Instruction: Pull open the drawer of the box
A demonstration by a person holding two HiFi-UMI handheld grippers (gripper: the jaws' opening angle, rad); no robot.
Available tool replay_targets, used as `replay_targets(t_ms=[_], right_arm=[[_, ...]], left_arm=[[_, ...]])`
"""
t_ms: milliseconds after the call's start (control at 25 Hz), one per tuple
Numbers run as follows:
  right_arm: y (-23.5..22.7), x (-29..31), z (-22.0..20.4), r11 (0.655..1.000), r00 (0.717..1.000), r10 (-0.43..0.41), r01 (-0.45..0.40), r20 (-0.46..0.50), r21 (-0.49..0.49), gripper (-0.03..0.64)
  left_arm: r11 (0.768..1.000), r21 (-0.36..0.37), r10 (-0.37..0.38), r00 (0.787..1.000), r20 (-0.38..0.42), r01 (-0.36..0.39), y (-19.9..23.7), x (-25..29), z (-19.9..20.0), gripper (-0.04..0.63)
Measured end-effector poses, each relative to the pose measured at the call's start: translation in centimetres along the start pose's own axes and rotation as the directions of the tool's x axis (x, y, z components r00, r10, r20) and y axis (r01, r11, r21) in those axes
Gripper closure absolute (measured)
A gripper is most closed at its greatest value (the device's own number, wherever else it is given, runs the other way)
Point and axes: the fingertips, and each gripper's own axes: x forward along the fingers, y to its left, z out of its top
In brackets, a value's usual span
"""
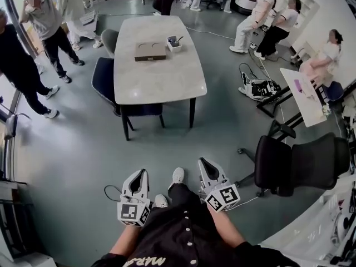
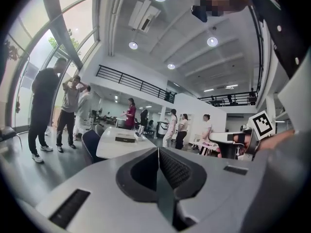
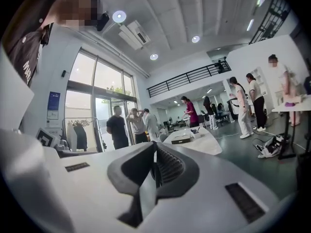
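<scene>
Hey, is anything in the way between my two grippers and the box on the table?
Nothing visible does. Between the left gripper, the right gripper and the box lie only bare floor and the near end of the table. A dark chair is tucked under that end.

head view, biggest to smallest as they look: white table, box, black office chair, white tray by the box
1. white table
2. black office chair, helped by being nearer the camera
3. box
4. white tray
</scene>
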Motion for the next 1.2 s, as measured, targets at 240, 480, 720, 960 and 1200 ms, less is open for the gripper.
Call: replay_targets(t_ms=[240, 480, 720, 960, 1200], right_arm=[[-0.7, 3.7, -0.3, 1.000, 1.000, -0.007, 0.007, 0.003, 0.012, 0.618], [-2.6, 8.8, -0.5, 1.000, 1.000, -0.006, 0.006, -0.014, 0.019, 0.618], [-6.5, 17.1, 0.5, 0.999, 1.000, 0.009, -0.008, -0.017, 0.031, 0.618], [-10.7, 24.5, 3.4, 0.999, 0.999, 0.032, -0.031, -0.014, 0.025, 0.618], [-14.1, 30.1, 5.1, 0.998, 0.998, 0.060, -0.060, -0.021, 0.019, 0.618]], left_arm=[[0.999, 0.049, -0.008, 1.000, 0.017, 0.007, 1.8, 2.2, 1.0, 0.575], [0.998, 0.032, 0.052, 0.999, 0.001, -0.052, 5.1, 5.2, 1.5, 0.575], [0.997, 0.015, 0.070, 0.998, 0.011, -0.070, 9.0, 12.3, 3.2, 0.575], [0.995, 0.008, 0.102, 0.995, 0.019, -0.102, 12.0, 20.0, 6.1, 0.575], [0.990, 0.007, 0.137, 0.990, 0.018, -0.137, 14.0, 25.9, 7.5, 0.575]])
